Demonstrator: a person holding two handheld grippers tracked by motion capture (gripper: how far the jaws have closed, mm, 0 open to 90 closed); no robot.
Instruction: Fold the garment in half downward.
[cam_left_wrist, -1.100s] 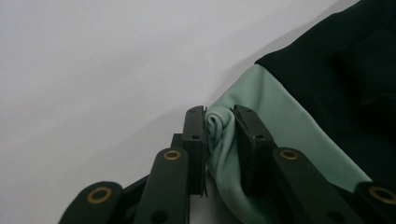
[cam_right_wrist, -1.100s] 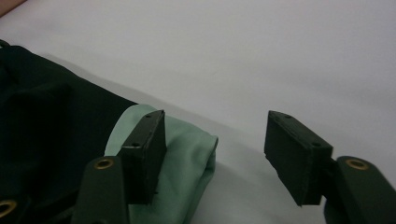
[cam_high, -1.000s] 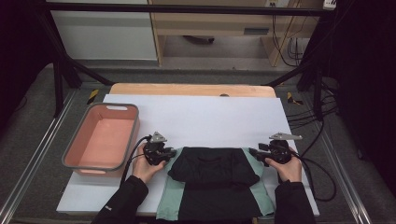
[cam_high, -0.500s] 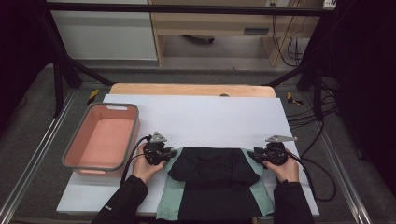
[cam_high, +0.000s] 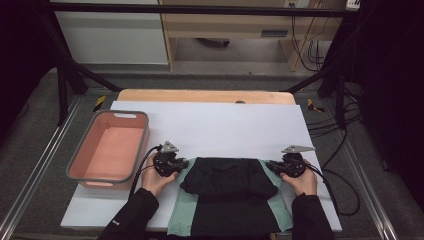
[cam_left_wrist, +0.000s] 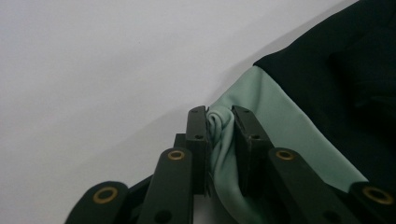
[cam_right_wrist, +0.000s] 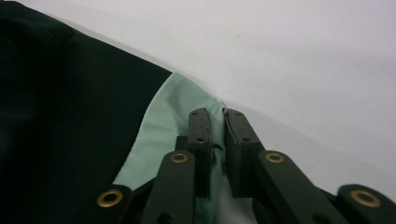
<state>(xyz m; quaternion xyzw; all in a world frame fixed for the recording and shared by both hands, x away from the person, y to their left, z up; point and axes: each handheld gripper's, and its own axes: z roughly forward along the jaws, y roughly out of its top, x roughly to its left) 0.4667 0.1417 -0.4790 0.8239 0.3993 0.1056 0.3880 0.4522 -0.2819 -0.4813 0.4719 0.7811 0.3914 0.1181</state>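
Garment (cam_high: 230, 195) beside tub (cam_high: 111, 150), tub interior bare

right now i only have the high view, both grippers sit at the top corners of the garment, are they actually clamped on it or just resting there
Observer: The left gripper is clamped. Its own view shows a bunched fold of the garment's green side panel pressed between the pads.
Operator: and the right one
Observer: The right gripper has just been closing, and its view shows green cloth pinched between the jaws.
Operator: any black fabric caught in either
Observer: No. In both gripper views the black part lies beside the jaws, and only the green edge sits between them.
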